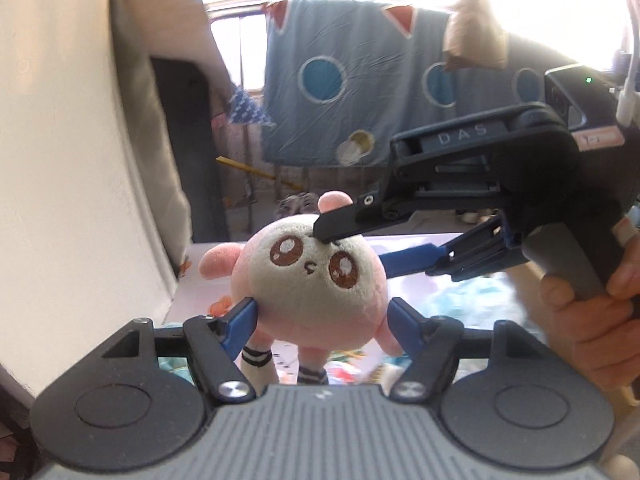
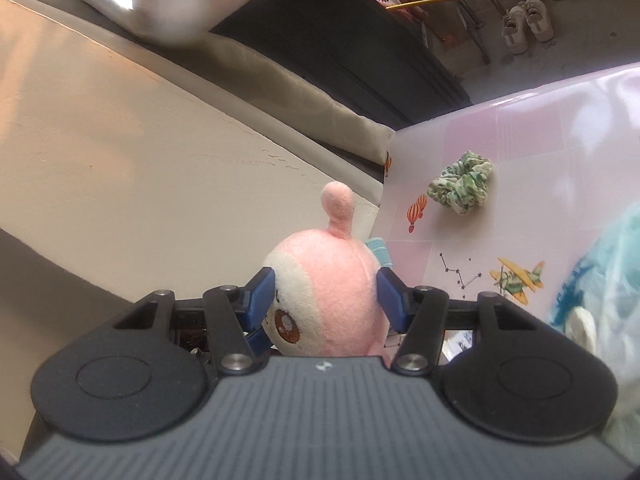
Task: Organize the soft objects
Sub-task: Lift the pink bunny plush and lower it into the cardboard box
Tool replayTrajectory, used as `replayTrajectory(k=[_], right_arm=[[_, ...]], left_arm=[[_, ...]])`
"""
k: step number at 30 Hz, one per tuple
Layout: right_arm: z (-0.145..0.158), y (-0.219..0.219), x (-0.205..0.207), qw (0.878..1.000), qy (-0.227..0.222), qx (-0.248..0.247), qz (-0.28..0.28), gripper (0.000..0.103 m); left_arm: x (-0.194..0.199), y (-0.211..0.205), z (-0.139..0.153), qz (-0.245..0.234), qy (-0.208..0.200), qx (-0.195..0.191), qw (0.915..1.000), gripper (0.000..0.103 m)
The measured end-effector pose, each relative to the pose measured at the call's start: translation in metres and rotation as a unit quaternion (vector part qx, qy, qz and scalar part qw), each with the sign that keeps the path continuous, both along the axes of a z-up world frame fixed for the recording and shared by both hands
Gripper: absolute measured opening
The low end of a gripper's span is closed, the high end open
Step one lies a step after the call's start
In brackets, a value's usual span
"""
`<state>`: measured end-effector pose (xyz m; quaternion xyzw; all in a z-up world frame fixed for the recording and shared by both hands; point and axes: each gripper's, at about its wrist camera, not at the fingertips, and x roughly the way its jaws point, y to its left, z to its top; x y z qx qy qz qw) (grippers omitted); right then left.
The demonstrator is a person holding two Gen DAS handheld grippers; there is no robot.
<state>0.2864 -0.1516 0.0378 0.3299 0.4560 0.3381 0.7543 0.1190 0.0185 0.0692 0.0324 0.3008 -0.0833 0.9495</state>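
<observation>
Both grippers on pink plush toy (image 1: 316, 280) at frame centre: left gripper (image 1: 320, 320) clamps its sides, right gripper (image 2: 326, 300) grips its head.

We read only "DAS", in raised grey letters on the top bar of the right gripper (image 1: 352, 236); its small pink label stays too blurred to read.
</observation>
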Motion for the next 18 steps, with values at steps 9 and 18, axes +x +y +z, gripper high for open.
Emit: replayTrajectory(k=[9, 18], right_arm=[[0.029, -0.138, -0.101, 0.996, -0.010, 0.011, -0.092, 0.055], [0.016, -0.306, -0.178, 0.977, 0.003, 0.016, -0.214, 0.055]], left_arm=[[-0.045, -0.107, 0.029, -0.139, -0.034, -0.008, 0.9897, 0.073], [-0.047, -0.243, 0.009, -0.269, -0.010, -0.009, 0.9630, 0.073]])
